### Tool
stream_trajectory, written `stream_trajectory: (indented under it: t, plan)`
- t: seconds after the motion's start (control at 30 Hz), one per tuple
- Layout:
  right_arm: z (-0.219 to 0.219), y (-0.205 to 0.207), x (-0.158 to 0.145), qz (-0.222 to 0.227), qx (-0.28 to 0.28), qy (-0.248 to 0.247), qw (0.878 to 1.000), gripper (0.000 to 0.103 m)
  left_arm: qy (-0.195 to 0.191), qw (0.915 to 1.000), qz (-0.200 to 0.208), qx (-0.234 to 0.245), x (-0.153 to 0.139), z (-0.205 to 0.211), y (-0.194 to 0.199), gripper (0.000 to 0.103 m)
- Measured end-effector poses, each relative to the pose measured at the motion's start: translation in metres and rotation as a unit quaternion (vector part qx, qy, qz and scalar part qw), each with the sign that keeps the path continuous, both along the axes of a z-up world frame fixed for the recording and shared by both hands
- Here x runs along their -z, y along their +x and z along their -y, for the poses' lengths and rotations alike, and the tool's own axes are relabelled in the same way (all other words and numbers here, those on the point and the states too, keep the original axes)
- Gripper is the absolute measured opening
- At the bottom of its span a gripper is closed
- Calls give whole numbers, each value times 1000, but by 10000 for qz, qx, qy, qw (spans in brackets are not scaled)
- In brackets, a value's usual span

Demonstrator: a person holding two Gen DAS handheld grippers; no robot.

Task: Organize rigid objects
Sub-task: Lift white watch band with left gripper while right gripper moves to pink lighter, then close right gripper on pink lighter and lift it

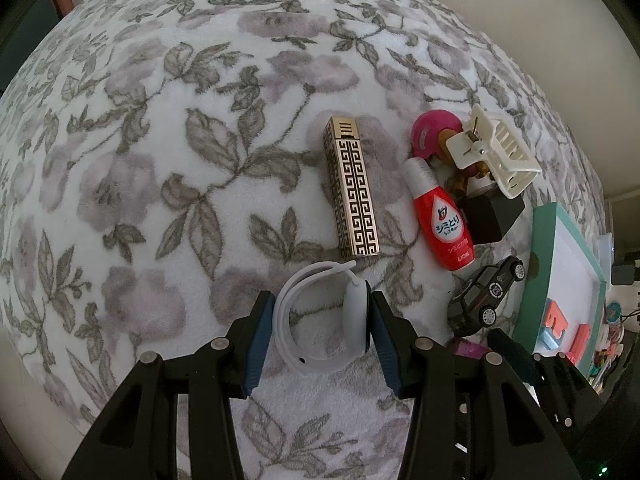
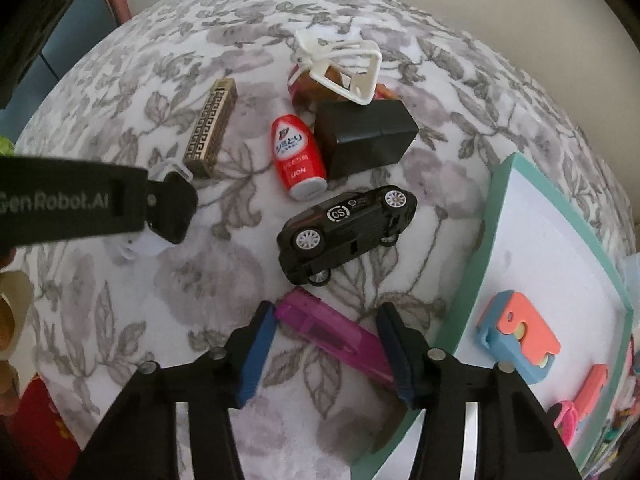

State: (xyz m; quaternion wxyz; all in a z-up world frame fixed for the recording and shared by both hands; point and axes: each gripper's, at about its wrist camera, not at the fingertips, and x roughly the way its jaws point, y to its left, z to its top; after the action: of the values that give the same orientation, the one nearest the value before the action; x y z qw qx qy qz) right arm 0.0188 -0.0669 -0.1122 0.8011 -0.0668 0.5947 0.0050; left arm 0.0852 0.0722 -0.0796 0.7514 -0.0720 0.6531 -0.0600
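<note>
The left gripper (image 1: 322, 320) clamps the white wristband (image 1: 320, 320); the right gripper (image 2: 326, 340) straddles the purple cutter (image 2: 332, 330), black car (image 2: 346, 232) at 12 o'clock, grip uncertain.

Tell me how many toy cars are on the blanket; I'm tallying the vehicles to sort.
1. The black toy car lies on its side on the floral blanket, between the red bottle and the purple pen, beside the teal tray. Others could be hidden off-frame.

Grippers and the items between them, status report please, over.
Left gripper shut on white wristband. Right gripper closed around purple cutter; contact unclear. Toy car lies just beyond cutter; tray to its right.
</note>
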Motion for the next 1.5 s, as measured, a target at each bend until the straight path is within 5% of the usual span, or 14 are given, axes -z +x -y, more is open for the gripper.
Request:
stream_trajectory:
  t: [0.4,0.93,1.5]
  plan:
    - [23,12,-3,-274,544,862,9944,37,115,9999,-25,102,5,6,0,49]
    - [5,-19,-3,-419,215,754,9960,39,503,9978,106,416,11,40,1,51]
    - [-33,-56,-3,-515,-139,542,9971,46,298,9982,-7,528,15,57,-29,51]
